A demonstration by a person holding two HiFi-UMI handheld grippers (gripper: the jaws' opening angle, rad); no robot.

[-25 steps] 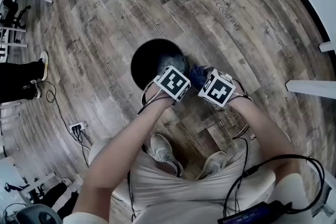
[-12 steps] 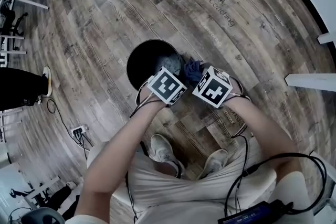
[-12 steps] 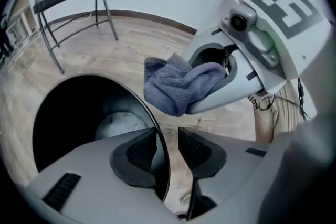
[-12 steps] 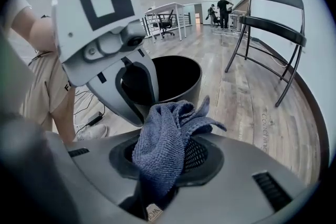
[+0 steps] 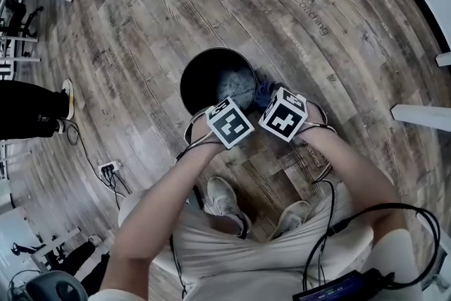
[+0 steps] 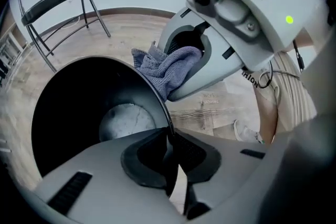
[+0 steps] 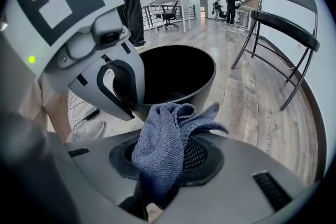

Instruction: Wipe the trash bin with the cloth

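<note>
Left gripper view: my left hand-held gripper [image 6: 169,138] has just been closing and now pinches the trash bin [image 6: 68,113] rim. My right hand-held gripper [image 7: 165,157] clamps the cloth [image 7: 170,120] just beside the bin's outer wall, to its right.

We count one trash bin [image 5: 192,77] and one cloth [image 6: 168,68] just beside its rim. Two grippers are at that rim, the left gripper [image 6: 170,139] and the right gripper [image 7: 165,165], each carrying one marker cube [image 5: 230,122]. Beyond the bin stands one folding chair [image 7: 286,23]. On the bin's near side are two shoes [image 5: 222,197], and off to its left one power strip [image 5: 107,168].
</note>
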